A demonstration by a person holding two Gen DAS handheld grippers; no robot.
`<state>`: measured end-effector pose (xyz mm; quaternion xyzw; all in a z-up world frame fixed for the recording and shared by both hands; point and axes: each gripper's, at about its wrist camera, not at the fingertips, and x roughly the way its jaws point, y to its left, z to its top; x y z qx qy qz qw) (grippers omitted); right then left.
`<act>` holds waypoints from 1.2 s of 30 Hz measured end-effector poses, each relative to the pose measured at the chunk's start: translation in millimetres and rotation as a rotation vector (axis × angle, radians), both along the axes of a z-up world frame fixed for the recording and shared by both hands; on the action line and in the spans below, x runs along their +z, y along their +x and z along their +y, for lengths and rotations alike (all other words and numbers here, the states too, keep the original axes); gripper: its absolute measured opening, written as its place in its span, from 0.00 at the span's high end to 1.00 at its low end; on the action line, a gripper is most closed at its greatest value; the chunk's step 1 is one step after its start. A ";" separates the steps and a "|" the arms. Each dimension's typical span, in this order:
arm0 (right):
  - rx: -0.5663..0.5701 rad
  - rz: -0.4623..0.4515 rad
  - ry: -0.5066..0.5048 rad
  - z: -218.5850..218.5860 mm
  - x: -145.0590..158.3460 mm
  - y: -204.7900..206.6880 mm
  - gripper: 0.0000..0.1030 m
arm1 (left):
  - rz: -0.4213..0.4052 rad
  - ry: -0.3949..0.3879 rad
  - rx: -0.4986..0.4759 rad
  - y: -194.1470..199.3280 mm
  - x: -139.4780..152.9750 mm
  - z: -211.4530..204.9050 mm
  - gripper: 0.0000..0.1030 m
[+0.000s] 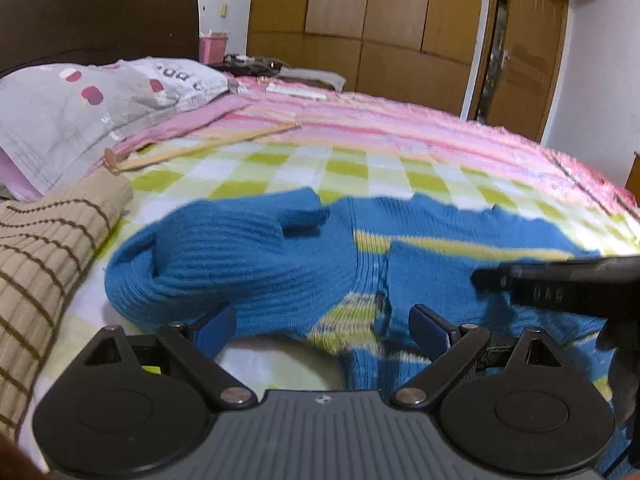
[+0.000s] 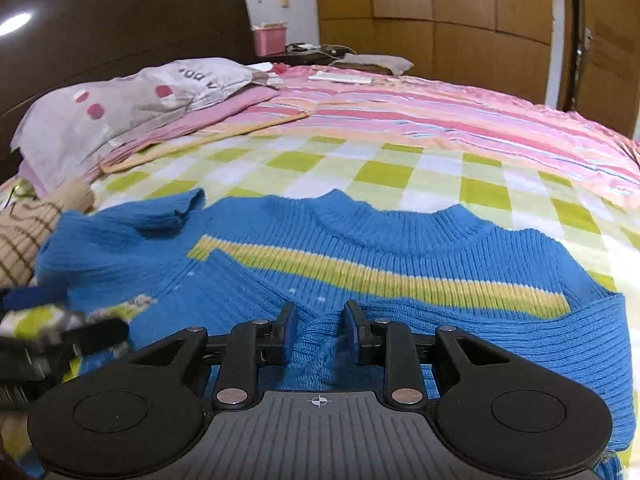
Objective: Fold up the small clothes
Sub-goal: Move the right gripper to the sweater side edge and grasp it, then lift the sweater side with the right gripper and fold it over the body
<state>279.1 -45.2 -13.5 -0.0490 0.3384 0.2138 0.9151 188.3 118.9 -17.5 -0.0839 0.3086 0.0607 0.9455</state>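
A small blue knit sweater [image 2: 360, 248] with a yellow and white chest stripe lies on the checked bedspread, collar away from me. Its left sleeve [image 1: 224, 252] is folded and bunched over the body. My left gripper [image 1: 320, 330] is open, hovering low over the sweater's lower left part with nothing between its fingers. My right gripper [image 2: 319, 330] has its jaws narrowed around a raised fold of blue knit at the sweater's lower middle. The right gripper also shows at the right edge of the left wrist view [image 1: 560, 280], and the left gripper shows blurred at the left of the right wrist view [image 2: 60, 340].
A beige striped garment [image 1: 44, 264] lies left of the sweater. A grey pillow [image 1: 88, 108] sits at the bed head by the dark headboard. A pink striped blanket [image 2: 440, 116] covers the far half of the bed. Wooden wardrobes [image 1: 380, 20] stand behind.
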 end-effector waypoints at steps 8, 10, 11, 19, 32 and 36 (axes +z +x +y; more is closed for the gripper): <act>0.047 -0.003 0.053 4.3 19.3 -18.2 0.73 | -0.026 -0.018 0.092 -7.5 6.7 20.1 0.05; 0.063 0.015 0.088 12.1 25.7 -13.9 0.73 | -0.040 -0.015 0.124 -11.9 10.3 28.4 0.05; 0.074 0.033 0.111 16.9 28.3 -10.3 0.73 | -0.049 -0.011 0.152 -14.9 12.6 34.1 0.05; 0.133 0.132 0.202 75.1 29.4 19.9 0.68 | -0.053 0.022 0.311 -21.1 16.9 73.6 0.06; -0.041 0.453 0.567 84.2 -7.1 68.3 0.58 | -0.080 0.080 0.259 -21.1 20.3 62.1 0.05; -0.071 0.472 0.604 88.2 -11.3 73.8 0.56 | -0.085 0.079 0.257 -21.5 21.0 61.3 0.05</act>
